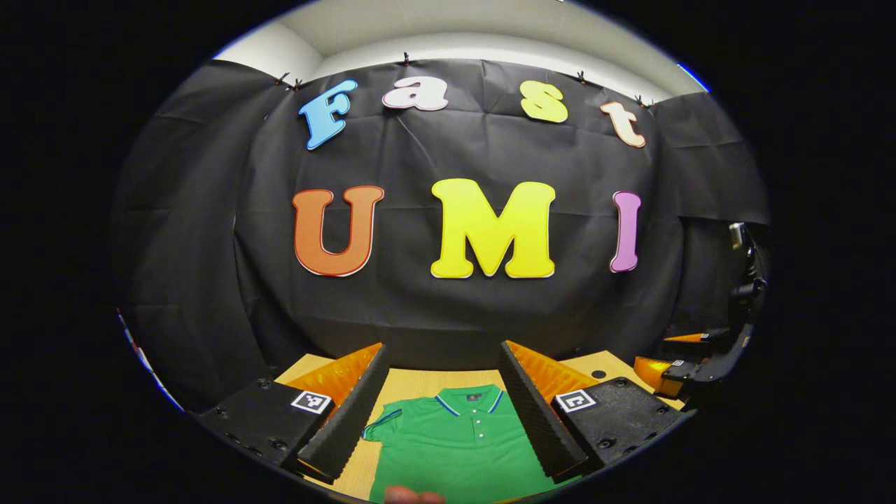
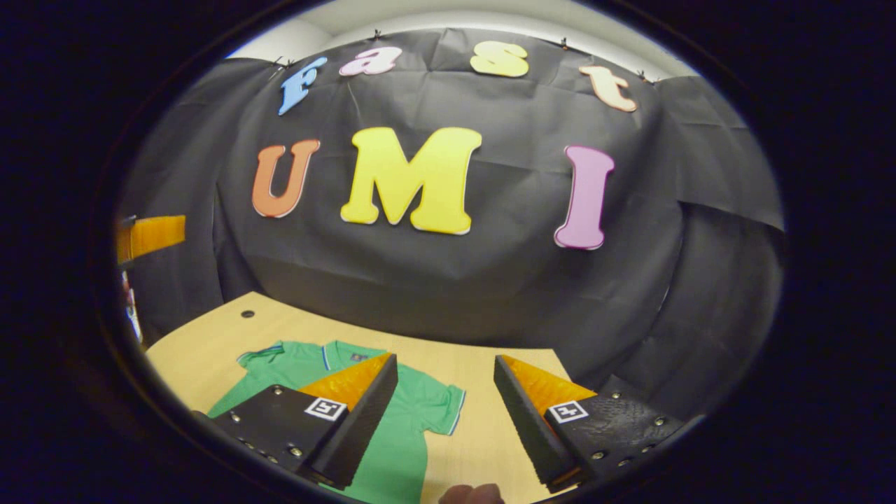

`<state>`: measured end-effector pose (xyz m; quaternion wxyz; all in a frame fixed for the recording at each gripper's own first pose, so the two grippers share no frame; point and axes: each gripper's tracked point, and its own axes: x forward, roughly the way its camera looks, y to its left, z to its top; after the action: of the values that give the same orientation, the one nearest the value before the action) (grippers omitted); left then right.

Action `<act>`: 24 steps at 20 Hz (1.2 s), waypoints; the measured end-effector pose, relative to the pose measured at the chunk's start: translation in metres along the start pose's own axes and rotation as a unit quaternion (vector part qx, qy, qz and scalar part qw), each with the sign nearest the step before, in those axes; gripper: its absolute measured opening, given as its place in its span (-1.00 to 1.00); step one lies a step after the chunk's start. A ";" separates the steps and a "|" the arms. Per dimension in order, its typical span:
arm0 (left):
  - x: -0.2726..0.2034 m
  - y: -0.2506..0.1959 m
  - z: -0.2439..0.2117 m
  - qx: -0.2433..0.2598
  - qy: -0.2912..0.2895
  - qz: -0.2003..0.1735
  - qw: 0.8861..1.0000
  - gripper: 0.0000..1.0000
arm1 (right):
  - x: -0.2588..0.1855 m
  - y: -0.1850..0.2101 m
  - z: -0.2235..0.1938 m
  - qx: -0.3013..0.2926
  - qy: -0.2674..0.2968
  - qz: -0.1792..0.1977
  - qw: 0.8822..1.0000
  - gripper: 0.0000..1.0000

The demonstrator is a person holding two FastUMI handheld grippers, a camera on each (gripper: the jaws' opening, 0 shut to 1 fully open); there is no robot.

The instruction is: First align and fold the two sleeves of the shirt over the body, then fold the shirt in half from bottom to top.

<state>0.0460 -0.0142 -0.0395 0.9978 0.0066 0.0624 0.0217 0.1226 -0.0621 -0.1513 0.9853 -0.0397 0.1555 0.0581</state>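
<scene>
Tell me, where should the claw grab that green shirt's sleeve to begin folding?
Probably at the outer cuff of a sleeve, where the striped hem lies flat on the table, spread away from the green shirt. Coming from above, at the shirt's outer side, the open right claw could pinch that free edge and carry it over the body. The left claw is open too.

Recording booth: black cloth wall [image 1: 448,315], wooden table [image 2: 210,350], pale ceiling [image 1: 448,28].

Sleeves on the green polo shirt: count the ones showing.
2. On the green polo shirt lying flat on the wooden table, one short sleeve spreads to one side and the other sleeve to the opposite side, both unfolded.
</scene>
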 end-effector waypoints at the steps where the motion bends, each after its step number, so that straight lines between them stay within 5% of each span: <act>1: 0.001 0.000 -0.005 0.002 0.005 0.006 1.000 0.99 | 0.015 -0.005 -0.012 -0.001 0.012 0.006 1.000 0.79; 3: 0.004 0.000 -0.014 0.002 0.017 0.018 1.000 0.89 | 0.052 -0.012 -0.034 -0.006 0.033 0.019 0.999 0.78; 4: 0.006 -0.001 -0.019 0.004 0.026 0.024 0.999 1.00 | 0.073 -0.016 -0.047 -0.007 0.047 0.026 0.999 0.78; 15: 0.006 0.006 -0.064 0.021 0.084 0.085 0.993 1.00 | 0.234 -0.034 -0.167 -0.048 0.150 0.064 0.985 0.78; 24: 0.008 0.000 -0.082 0.023 0.109 0.099 0.989 1.00 | 0.259 -0.021 -0.210 -0.012 0.190 0.096 0.977 0.87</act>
<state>0.0440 -0.0128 -0.1216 0.9776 0.0331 0.1701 0.1192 0.3067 -0.0764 -0.4301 0.9271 -0.0466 0.3423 0.1452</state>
